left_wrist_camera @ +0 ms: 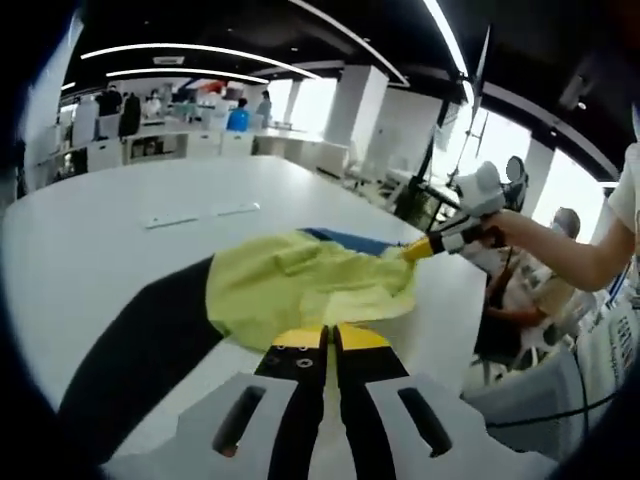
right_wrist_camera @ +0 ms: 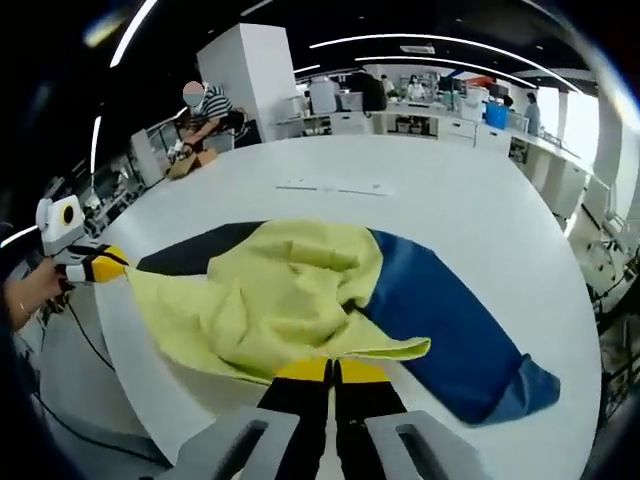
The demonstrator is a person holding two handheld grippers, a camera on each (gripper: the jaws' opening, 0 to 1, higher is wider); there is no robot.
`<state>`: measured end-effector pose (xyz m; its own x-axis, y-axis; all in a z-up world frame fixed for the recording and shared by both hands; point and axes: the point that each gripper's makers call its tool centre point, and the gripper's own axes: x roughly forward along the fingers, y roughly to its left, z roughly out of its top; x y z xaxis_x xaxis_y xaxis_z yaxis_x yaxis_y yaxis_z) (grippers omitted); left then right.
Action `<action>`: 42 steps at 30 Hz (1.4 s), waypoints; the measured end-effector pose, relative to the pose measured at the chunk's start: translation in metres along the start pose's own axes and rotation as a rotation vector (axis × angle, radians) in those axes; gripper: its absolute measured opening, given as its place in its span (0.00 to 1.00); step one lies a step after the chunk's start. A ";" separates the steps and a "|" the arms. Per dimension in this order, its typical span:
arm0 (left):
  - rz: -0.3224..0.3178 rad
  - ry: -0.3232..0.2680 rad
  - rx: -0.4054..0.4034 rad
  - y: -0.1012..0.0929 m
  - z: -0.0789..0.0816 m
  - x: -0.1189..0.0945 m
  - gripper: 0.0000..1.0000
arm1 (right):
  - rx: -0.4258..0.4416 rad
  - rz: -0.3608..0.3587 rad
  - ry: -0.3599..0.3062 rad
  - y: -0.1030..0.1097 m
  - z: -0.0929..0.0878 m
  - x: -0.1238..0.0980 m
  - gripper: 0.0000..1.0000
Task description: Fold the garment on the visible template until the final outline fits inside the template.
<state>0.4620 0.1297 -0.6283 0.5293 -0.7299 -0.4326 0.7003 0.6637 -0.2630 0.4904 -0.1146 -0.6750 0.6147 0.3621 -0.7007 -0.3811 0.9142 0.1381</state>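
I have both grippers clamped on opposite edges of the yellow garment (right_wrist_camera: 280, 300), which lies crumpled on the blue template (right_wrist_camera: 450, 340) on the white table (right_wrist_camera: 400, 200): left gripper (left_wrist_camera: 326, 338) at its near hem, right gripper (right_wrist_camera: 333, 368) likewise. My worry: pulling unevenly could drag the template or bunch the cloth past its outline. The crumpling hides the garment's shape, and I can't see the pinched cloth inside the jaws

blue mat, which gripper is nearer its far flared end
Right. The right gripper grips the yellow garment beside the blue mat; the left gripper holds the garment's opposite edge.
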 end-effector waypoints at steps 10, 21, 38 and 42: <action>0.020 0.044 -0.002 -0.005 -0.029 -0.012 0.00 | 0.082 -0.039 -0.019 0.003 -0.025 -0.013 0.00; 0.016 0.126 -0.017 -0.011 -0.061 -0.021 0.00 | 0.128 -0.053 0.020 0.017 -0.062 -0.015 0.00; 0.073 0.229 -0.016 -0.005 -0.098 -0.031 0.00 | 0.150 -0.066 0.060 0.037 -0.092 -0.015 0.00; 0.096 0.250 -0.011 -0.002 -0.105 -0.034 0.00 | 0.166 -0.074 0.063 0.041 -0.098 -0.014 0.00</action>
<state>0.3925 0.1703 -0.7042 0.4571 -0.6014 -0.6552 0.6467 0.7306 -0.2194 0.3982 -0.1000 -0.7278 0.5900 0.2857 -0.7552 -0.2143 0.9572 0.1946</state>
